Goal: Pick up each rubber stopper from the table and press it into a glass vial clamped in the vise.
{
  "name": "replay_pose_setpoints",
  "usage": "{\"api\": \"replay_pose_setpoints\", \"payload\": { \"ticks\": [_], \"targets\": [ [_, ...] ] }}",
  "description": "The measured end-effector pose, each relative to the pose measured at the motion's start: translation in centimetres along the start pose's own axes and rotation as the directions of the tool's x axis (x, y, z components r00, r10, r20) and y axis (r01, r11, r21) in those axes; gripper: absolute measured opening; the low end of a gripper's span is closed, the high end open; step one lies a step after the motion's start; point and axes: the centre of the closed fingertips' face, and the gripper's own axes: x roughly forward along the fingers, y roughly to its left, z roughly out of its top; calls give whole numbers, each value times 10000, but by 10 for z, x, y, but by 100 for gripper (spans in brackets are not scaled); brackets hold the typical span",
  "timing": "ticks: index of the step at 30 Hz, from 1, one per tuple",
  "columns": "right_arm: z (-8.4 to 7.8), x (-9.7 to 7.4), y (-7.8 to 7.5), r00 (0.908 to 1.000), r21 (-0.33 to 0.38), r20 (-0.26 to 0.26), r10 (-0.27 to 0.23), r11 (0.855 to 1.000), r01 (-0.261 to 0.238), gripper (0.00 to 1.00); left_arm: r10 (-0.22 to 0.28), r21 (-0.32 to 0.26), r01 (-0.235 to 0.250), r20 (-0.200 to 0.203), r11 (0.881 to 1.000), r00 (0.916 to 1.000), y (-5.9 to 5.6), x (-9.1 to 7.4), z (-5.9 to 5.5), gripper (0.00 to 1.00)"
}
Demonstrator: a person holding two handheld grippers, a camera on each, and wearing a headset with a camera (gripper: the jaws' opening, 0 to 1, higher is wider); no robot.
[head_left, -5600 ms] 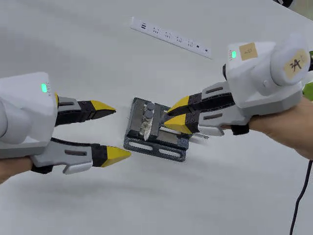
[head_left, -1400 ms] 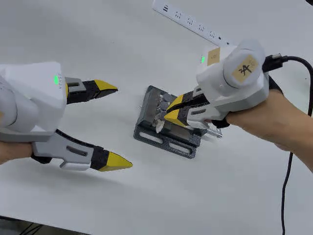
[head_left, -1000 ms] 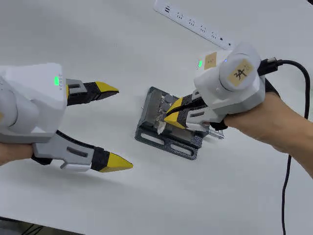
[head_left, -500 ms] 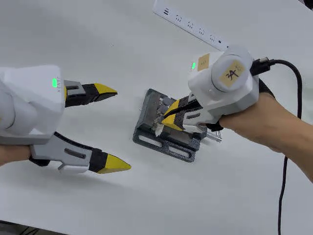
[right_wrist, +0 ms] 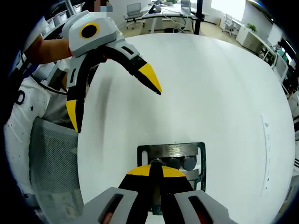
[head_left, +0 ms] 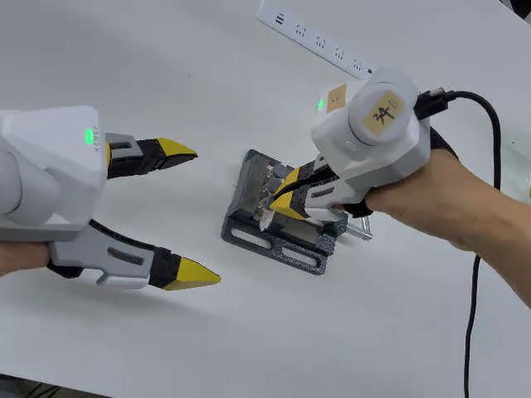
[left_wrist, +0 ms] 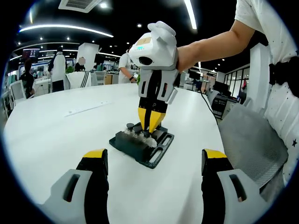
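Pressing a dark grey rubber stopper (right_wrist: pixel 155 163) into the clear glass vial (head_left: pixel 267 217) in the black metal vise (head_left: pixel 274 249) with the nearly closed right gripper (head_left: pixel 279 196), the wide-open left gripper (head_left: pixel 201 215) hovering at nine o'clock of it, next probably needing a firm straight push down.

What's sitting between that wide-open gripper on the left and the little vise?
Nothing: bare white table separates the left gripper and the vise, in the head view.
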Motion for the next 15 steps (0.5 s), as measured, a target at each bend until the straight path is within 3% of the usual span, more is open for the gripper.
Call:
{"api": "replay_pose_setpoints", "payload": {
  "ticks": [15],
  "targets": [
    [0,1,0,9993,-275,-380,16,9996,-27,2,52,-37,-52,121,10000,9999,1,0,1,81]
  ]
}}
